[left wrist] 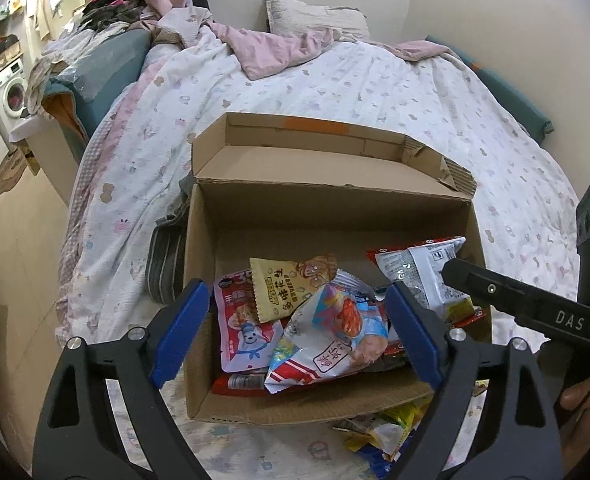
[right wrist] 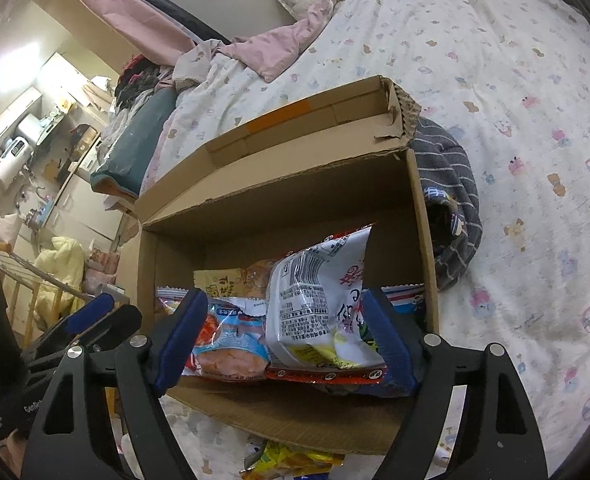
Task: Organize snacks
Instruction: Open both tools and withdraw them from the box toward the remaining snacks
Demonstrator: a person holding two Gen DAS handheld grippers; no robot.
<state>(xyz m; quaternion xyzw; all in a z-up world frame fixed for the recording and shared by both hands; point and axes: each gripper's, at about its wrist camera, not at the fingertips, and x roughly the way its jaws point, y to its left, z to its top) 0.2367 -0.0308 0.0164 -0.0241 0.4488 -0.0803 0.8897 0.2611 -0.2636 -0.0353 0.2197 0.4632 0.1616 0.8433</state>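
Note:
An open cardboard box (left wrist: 327, 212) (right wrist: 279, 200) stands on the bed and holds several snack packets, among them a yellow peanut packet (left wrist: 283, 288) and a pink-and-white packet (left wrist: 335, 332). My left gripper (left wrist: 299, 332) is open and empty above the box's near side. My right gripper (right wrist: 291, 340) is open over the box's right part; a white-and-red packet (right wrist: 319, 304) (left wrist: 419, 272) lies between its blue pads, and I cannot tell whether they touch it. The right gripper's black finger (left wrist: 495, 292) shows in the left wrist view.
More snack packets (left wrist: 379, 432) (right wrist: 291, 460) lie on the bedsheet in front of the box. A grey striped garment (right wrist: 451, 208) (left wrist: 167, 260) lies against the box's side. A pink blanket (left wrist: 279, 48) and a pillow (left wrist: 311, 12) lie at the head of the bed.

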